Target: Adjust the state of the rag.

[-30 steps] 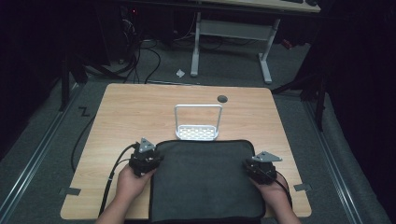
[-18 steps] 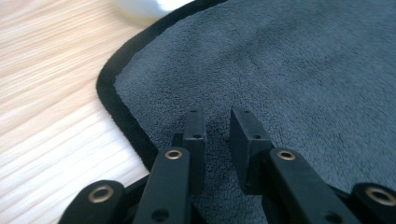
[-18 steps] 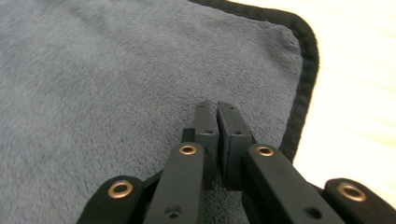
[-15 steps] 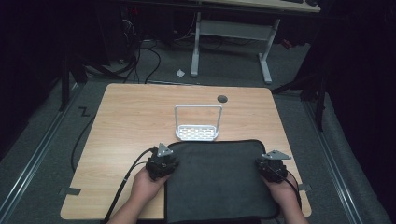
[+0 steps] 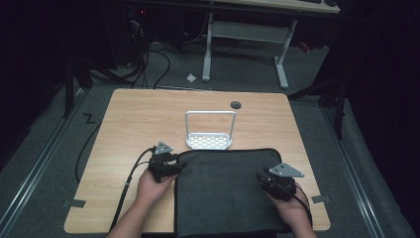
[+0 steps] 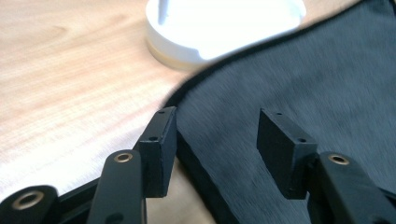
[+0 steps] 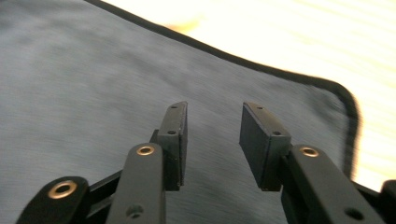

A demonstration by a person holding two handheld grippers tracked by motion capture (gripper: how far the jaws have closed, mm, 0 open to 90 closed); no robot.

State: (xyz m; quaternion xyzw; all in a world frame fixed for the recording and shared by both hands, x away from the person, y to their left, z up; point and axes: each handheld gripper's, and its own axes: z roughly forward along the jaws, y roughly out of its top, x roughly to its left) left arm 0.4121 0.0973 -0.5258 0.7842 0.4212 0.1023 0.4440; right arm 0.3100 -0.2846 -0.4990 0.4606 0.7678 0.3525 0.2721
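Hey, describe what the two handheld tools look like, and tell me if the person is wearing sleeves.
Both tools, left tool and right tool, are black, each topped by a grey three-cornered plate. Their flat rectangular black pads sit on arms with brass-coloured rivets. A black cable trails from the left one. Both forearms are bare, no sleeves.

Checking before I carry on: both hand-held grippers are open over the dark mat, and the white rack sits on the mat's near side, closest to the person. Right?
Not quite. The white rack stands on the far side of the mat, away from the person, as the high view shows. The rest holds: the left hand-held gripper and the right hand-held gripper are both open at the mat.
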